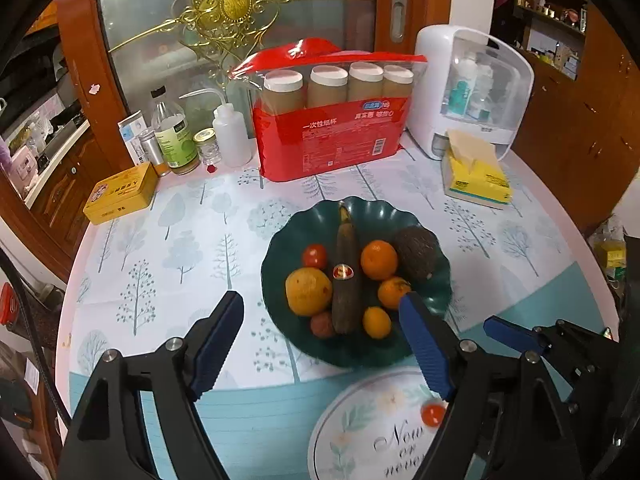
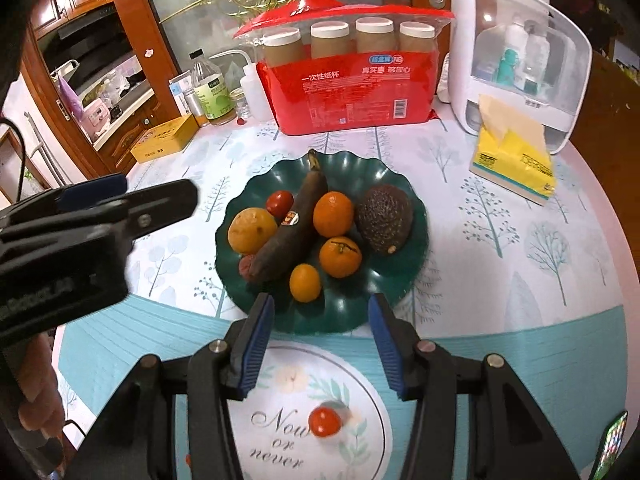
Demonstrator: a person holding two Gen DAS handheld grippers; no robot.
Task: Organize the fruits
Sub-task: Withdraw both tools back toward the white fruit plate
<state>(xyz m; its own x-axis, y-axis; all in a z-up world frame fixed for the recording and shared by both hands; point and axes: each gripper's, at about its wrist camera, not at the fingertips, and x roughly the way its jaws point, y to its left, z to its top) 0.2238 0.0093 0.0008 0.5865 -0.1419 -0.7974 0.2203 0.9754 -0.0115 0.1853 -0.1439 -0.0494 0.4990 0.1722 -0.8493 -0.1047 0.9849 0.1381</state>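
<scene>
Hovering above the worktop [image 2: 520, 320], both grippers are empty: the left gripper [image 1: 322, 340] has its jaws wide, the right gripper [image 2: 320, 344] has them half open, nothing between. The green plate [image 2: 404, 280] holds most of the fruit, packed close: a dark banana [image 2: 292, 220] across the middle, an avocado [image 2: 384, 218], three oranges, a yellow fruit [image 2: 252, 230] and a small tomato [image 2: 280, 203]. One cherry tomato [image 2: 325, 421] lies alone on the round mat [image 2: 280, 400], probably sorted apart from the plate.
</scene>
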